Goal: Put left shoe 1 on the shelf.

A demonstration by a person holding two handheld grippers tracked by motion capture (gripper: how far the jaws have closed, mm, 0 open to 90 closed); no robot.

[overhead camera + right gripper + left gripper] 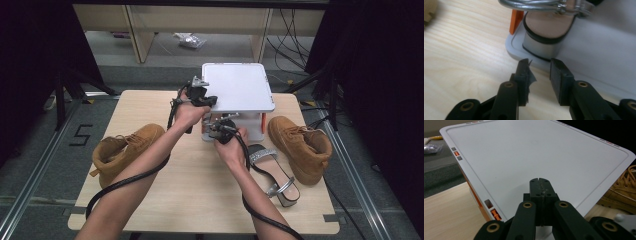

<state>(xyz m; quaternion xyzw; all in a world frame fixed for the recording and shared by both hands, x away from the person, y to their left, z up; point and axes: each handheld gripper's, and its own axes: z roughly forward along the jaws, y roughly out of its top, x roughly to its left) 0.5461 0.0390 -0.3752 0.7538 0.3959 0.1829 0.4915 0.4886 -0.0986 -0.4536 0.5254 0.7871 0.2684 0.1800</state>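
Black right gripper [539,66] jaws parted before sandal heel [541,46], gripping nothing

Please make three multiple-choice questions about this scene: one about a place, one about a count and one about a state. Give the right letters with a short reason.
1. Where does the sandal in front of the right gripper stand?
A. on the lower shelf of the rack
B. on top of the rack
C. inside a boot

2. How many tan boots lie on the table?
A. one
B. two
C. three

3. How are the jaws of the left gripper?
A. wide open
B. shut on a boot
C. shut, with nothing between them

Answers:
1. A: the right gripper view shows its heel on the white lower shelf, beside an orange post.
2. B: the high view shows one boot at each side of the table.
3. C: the left gripper view shows the jaws pressed together over the rack's top.
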